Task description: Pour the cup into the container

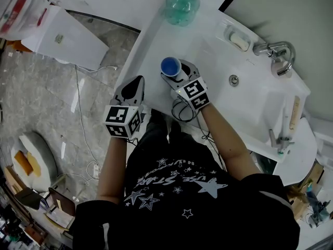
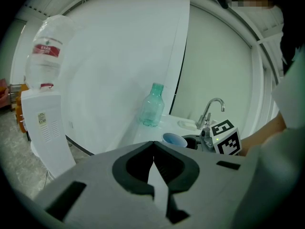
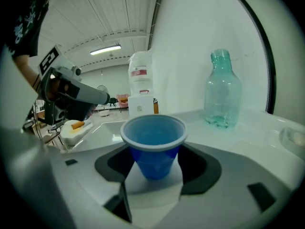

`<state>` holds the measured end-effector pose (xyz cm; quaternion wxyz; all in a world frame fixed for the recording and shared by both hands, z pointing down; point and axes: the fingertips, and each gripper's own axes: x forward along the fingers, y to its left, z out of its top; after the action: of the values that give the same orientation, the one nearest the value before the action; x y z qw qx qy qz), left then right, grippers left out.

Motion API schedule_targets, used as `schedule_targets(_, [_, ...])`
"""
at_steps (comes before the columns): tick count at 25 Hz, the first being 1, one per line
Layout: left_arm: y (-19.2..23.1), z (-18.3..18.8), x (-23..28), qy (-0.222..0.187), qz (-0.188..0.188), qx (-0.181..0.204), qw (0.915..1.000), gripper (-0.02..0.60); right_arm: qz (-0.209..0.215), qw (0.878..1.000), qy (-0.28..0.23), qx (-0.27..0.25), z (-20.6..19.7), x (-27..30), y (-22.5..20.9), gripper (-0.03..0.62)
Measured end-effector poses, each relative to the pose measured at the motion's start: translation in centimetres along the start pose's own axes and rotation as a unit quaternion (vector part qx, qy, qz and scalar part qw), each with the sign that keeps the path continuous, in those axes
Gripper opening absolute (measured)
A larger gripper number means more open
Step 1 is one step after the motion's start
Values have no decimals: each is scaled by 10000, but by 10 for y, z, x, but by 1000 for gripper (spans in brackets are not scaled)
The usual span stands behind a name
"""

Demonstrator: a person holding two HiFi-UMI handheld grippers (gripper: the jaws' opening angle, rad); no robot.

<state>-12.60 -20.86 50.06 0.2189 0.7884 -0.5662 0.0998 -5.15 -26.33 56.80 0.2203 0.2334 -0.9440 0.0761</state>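
Observation:
A blue plastic cup (image 1: 170, 65) (image 3: 153, 132) stands upright on the white counter (image 1: 151, 40), left of the sink. My right gripper (image 1: 176, 72) (image 3: 155, 159) has its jaws close against the cup's two sides, and I see no gap there. Whether the cup holds liquid is hard to make out. The green clear bottle (image 1: 182, 4) (image 3: 221, 92) (image 2: 152, 106) stands uncapped farther back on the counter. My left gripper (image 1: 137, 83) (image 2: 153, 144) hovers at the counter's front edge, left of the cup, its jaw tips together and holding nothing.
A sink basin (image 1: 250, 92) with a chrome faucet (image 1: 276, 53) and a soap dish (image 1: 238, 39) lies right of the cup. A water dispenser (image 1: 62, 33) (image 2: 45, 123) stands on the floor to the left. Cables hang off the counter's front edge.

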Motion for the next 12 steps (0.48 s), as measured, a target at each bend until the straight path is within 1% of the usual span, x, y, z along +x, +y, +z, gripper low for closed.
schedule_targets(3, [-2, 0, -3, -3, 29, 12, 10000, 9, 45, 10000, 52, 45, -1, -2, 2, 277])
schedule_targets(8, [-9, 1, -12, -69, 123, 13, 9999, 9, 65, 9999, 108, -23, -7, -10, 4, 317])
schedule_targets(12, [-18, 3, -24, -177, 220, 19, 9996, 9, 25, 10000, 73, -53, -7, -25, 9, 321])
